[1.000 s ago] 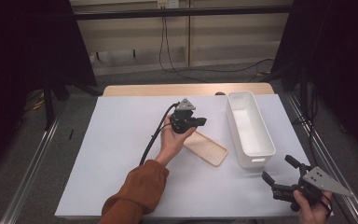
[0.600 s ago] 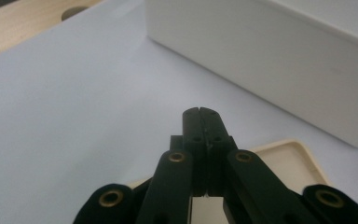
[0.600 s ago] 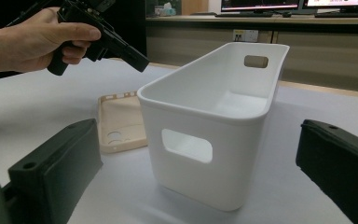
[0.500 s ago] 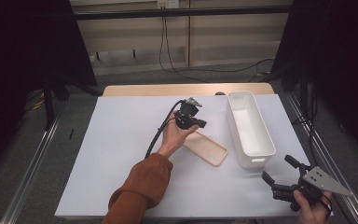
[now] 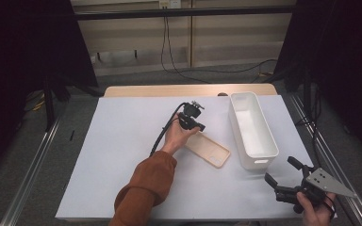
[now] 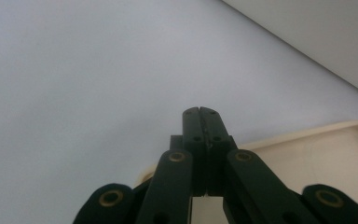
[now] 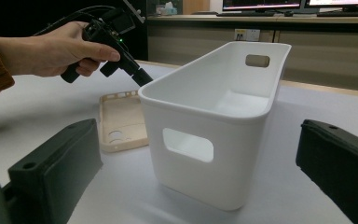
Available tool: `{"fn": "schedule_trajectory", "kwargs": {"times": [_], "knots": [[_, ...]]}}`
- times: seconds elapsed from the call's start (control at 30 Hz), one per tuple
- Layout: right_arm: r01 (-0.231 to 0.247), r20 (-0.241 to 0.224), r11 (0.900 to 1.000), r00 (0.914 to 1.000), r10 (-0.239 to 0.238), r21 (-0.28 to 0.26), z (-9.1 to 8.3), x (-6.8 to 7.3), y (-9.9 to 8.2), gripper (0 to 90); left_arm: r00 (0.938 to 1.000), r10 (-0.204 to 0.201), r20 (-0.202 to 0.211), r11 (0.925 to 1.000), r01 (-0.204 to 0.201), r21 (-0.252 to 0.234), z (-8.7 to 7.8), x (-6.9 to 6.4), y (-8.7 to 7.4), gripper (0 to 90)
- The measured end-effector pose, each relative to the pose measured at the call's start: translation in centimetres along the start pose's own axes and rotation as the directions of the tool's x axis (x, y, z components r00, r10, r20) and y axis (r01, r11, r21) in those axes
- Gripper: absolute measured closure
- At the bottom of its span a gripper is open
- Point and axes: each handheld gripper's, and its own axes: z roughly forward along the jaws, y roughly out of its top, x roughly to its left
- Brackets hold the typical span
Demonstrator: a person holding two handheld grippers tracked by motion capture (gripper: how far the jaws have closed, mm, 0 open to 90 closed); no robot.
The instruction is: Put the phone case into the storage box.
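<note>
Phone case (image 5: 208, 149), beige and shallow, lies flat on the white table (image 5: 122, 141) just left of the white bin (image 5: 253, 129). My left gripper (image 5: 199, 127) hovers over its far end, jaws pressed together on nothing. My right gripper (image 5: 283, 177) waits at the near right, jaws spread. I judge the case light, bendy and slippery; its raised rim looks the best hold.

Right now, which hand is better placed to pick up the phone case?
Left. Its tool, shut, hangs right over the beige phone case. The right tool, open, sits at the table's near corner with the white bin between it and the case.
</note>
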Motion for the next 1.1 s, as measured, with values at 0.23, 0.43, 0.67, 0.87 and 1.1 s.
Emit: {"fn": "schedule_trajectory", "kwargs": {"times": [0.23, 0.43, 0.67, 0.87, 1.1], "knots": [[-0.003, 0.000, 1.0000, 1.0000, 0.003, 0.000, 0.0, 0.0, 0.0, 0.0, 0.9996, 0.026, -0.014, 0.9992, -0.026, 0.031, 0.5, 0.0, -0.3, 90.0], [0.003, -0.001, 1.0000, 1.0000, -0.003, 0.002, -0.1, 0.0, 0.0, 0.0, 0.9993, 0.031, -0.021, 0.9991, -0.030, 0.030, 0.5, -0.2, -0.4, 90.0], [-0.001, -0.002, 1.0000, 1.0000, 0.001, 0.004, -0.1, 0.0, 0.0, 0.0, 0.9984, 0.054, -0.015, 0.9972, -0.054, 0.053, 0.1, -0.2, -0.7, 90.0], [0.001, -0.001, 1.0000, 1.0000, -0.001, 0.003, -0.1, 0.0, 0.0, 0.0, 0.9991, 0.043, -0.007, 0.9978, -0.042, 0.050, -0.4, -0.2, -1.3, 90.0], [0.002, 0.004, 1.0000, 1.0000, -0.002, 0.003, -0.1, 0.0, 0.0, 0.0, 0.9982, 0.060, 0.003, 0.9964, -0.060, 0.060, -0.8, -0.4, -1.7, 90.0]]}}
